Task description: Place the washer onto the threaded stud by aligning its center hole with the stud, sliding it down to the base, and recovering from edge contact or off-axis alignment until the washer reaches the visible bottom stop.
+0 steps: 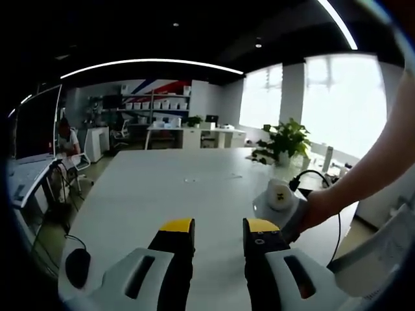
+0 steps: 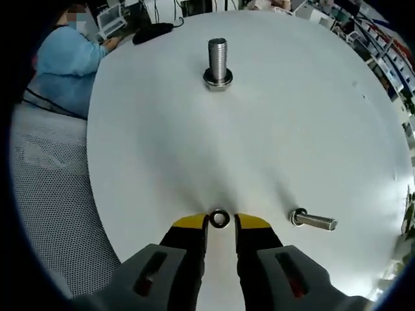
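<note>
Steel glints between my yellow-tipped jaws: the washer (image 2: 219, 218) sits right at the tips of my right hand-held gripper (image 2: 220, 223), the jaws drawn in close on either side of its rim. It looks pinched rather than merely flanked, though the tips hide the contact and I cannot say whether it is clear of the white worktop (image 2: 292, 116) yet. The threaded stud (image 2: 217, 61) stands upright on its hex base, well beyond the washer and almost straight ahead along my jaws. A loose bolt (image 2: 314, 220) lies on its side just to the right of the washer, near enough to catch if I swing wide.

My left hand-held gripper (image 1: 218, 228) is held off the job, jaws apart and holding nothing, pointed across a long table (image 1: 168, 188) toward a potted plant (image 1: 283, 140).

To do this step well, I judge the grip should stay on the washer's rim so the centre hole is left open, and the washer should be carried flat, not tilted. I would bring it above the stud's top, line the hole up with the stud's axis, then lower it. If an edge lands on the threads, a small lift and re-centre should serve better than pushing. Release belongs only once it sits at the hex base.
</note>
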### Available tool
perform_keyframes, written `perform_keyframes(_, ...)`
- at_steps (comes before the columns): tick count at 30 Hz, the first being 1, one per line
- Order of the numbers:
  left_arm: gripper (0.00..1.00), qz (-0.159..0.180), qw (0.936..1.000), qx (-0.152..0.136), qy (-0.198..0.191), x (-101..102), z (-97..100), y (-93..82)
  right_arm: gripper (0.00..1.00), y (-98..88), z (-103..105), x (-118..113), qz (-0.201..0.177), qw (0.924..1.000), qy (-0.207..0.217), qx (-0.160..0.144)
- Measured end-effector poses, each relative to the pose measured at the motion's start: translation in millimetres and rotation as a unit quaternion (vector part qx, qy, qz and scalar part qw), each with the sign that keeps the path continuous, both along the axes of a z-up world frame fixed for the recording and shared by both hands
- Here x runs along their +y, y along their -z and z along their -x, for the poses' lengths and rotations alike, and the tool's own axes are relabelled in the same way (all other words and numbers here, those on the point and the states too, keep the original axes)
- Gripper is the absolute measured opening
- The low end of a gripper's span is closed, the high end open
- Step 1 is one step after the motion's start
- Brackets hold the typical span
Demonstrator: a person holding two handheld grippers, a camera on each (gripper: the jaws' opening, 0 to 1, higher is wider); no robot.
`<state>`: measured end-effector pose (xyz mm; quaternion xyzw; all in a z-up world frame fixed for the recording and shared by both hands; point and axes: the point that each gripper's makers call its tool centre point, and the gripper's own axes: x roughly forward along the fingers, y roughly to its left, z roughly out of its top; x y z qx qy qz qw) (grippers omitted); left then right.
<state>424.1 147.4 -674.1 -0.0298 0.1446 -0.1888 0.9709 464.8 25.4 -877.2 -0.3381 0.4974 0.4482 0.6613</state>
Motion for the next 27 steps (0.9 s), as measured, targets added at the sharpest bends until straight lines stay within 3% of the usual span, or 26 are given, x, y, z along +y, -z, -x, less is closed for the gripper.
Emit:
perform_keyframes(8, 0.28, 0.000, 1.0000, -0.001, 0.000, 0.2, -0.1, -0.4, 0.15, -0.2, 4.5, 0.6, 0.011, 0.9995, -0.029, -0.001)
perform_keyframes(27, 0.27, 0.004, 1.0000, 0.001, 0.002, -1.4, -1.1, 0.4, 0.14, 0.6, 4.0, 0.3, 0.019, 0.9996, -0.022, 0.001)
